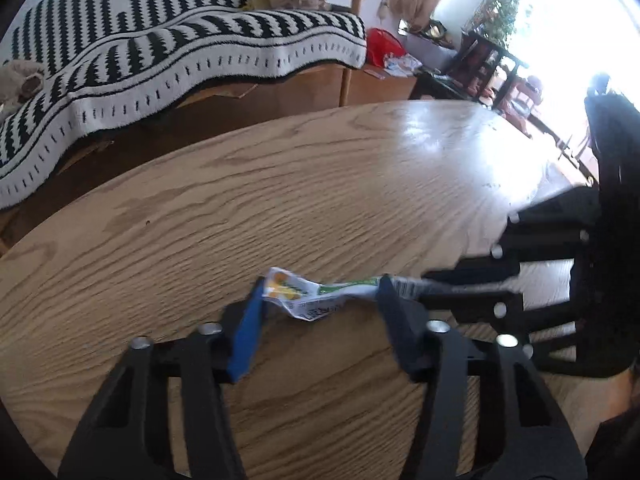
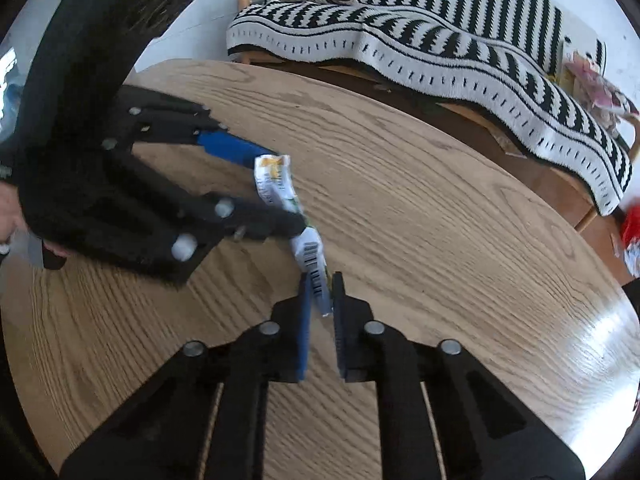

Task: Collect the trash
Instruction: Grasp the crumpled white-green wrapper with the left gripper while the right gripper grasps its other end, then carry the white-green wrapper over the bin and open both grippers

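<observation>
Wrapper (image 1: 316, 296) clamped lengthwise in left hand-held gripper (image 1: 320, 292), end pinched by right hand-held gripper (image 2: 322, 292), both angled tableward

wrapper (image 1: 316, 294): white, yellow-orange and green print, black barcode
table (image 1: 280, 184): light oak, dark grain streaks
blanket (image 1: 192, 40): black and white stripes, dashed border
grippers: left gripper (image 1: 322, 292) and right gripper (image 2: 320, 292) black, blue pads
bag (image 1: 380, 44): red

You have one crumpled wrapper (image 1: 316, 294) on one round wooden table (image 1: 280, 184). Two grippers work it: the left gripper (image 1: 320, 292) and the right gripper (image 2: 320, 292). You see one striped blanket (image 1: 160, 52), one soft toy (image 1: 20, 80) and one red bag (image 1: 382, 46).
</observation>
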